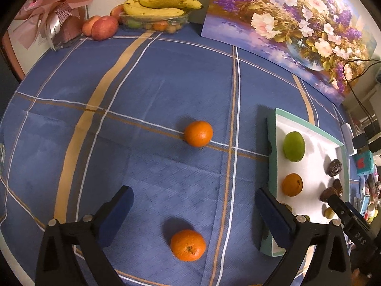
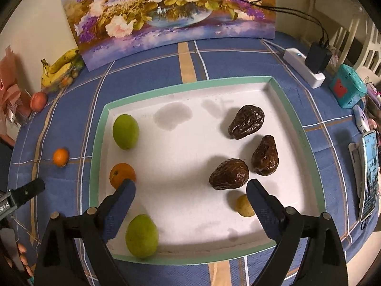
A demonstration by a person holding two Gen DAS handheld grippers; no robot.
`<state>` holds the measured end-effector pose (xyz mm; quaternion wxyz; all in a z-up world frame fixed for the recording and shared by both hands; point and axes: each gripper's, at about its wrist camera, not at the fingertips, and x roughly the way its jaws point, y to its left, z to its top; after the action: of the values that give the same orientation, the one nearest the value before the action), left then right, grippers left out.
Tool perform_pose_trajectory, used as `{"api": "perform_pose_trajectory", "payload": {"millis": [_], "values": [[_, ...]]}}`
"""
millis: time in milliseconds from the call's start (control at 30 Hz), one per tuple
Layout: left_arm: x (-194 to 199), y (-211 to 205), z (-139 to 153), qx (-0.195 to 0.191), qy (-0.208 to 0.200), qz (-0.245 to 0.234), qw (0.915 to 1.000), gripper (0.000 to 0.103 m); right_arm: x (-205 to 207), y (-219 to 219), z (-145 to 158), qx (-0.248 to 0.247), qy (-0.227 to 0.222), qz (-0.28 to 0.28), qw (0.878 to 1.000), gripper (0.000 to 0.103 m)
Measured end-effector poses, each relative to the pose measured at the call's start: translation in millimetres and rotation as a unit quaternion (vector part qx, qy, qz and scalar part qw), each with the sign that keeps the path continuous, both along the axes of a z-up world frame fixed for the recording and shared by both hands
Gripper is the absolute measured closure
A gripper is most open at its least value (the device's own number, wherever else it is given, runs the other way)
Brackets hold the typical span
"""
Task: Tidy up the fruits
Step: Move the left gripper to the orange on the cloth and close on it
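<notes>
My left gripper (image 1: 193,199) is open and empty above the blue cloth, with a near orange (image 1: 188,245) between its fingers and a far orange (image 1: 198,133) ahead. My right gripper (image 2: 190,189) is open and empty over the white tray (image 2: 307,140). The tray holds two green fruits (image 2: 125,131) (image 2: 142,236), an orange (image 2: 120,174), three dark wrinkled fruits (image 2: 246,125) (image 2: 265,155) (image 2: 229,174) and a small yellow fruit (image 2: 244,205). The tray also shows in the left wrist view (image 1: 272,166). The far orange also shows in the right wrist view (image 2: 61,157).
A flower painting (image 1: 285,23) leans on the wall. Bananas (image 1: 162,6) lie on a clear container, with apples (image 1: 104,27) and a pink bouquet (image 1: 54,12) at the back left. A power strip (image 2: 304,68), a teal box (image 2: 347,88) and a phone (image 2: 370,174) lie right of the tray.
</notes>
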<state>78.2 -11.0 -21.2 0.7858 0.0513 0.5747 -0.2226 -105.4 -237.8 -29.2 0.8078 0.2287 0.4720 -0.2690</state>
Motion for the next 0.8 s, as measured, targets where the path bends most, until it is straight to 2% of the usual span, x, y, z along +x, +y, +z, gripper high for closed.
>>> {"api": "perform_pose_trajectory", "payload": {"millis": [133, 333, 467, 633, 700, 767, 800], "values": [[-7, 4, -5, -0.003, 0.008, -0.005, 1.0000, 0.000, -3, 8, 0, 0.005, -0.008, 0.006, 1.000, 0.008], [-18, 7, -19, 0.013, 0.039, -0.013, 0.9991, 0.000, -8, 24, 0, 0.020, -0.015, 0.018, 1.000, 0.008], [-23, 12, -30, 0.025, 0.068, -0.015, 0.9973, 0.000, -13, 31, -2, 0.020, -0.007, 0.024, 0.999, 0.008], [-30, 14, -38, 0.039, 0.073, -0.016, 0.9964, 0.002, -22, 34, -6, 0.027, 0.002, 0.019, 0.999, 0.008], [-31, 14, -40, 0.044, 0.076, -0.015, 0.9960, 0.011, -25, 34, -7, 0.029, 0.001, 0.017, 0.999, 0.008], [-32, 17, -43, 0.045, 0.080, -0.014, 0.9957, 0.026, -28, 35, -7, 0.030, 0.001, 0.016, 0.999, 0.008], [-32, 17, -44, 0.047, 0.081, -0.013, 0.9955, 0.028, -29, 35, -7, 0.030, 0.001, 0.016, 0.999, 0.008]]}}
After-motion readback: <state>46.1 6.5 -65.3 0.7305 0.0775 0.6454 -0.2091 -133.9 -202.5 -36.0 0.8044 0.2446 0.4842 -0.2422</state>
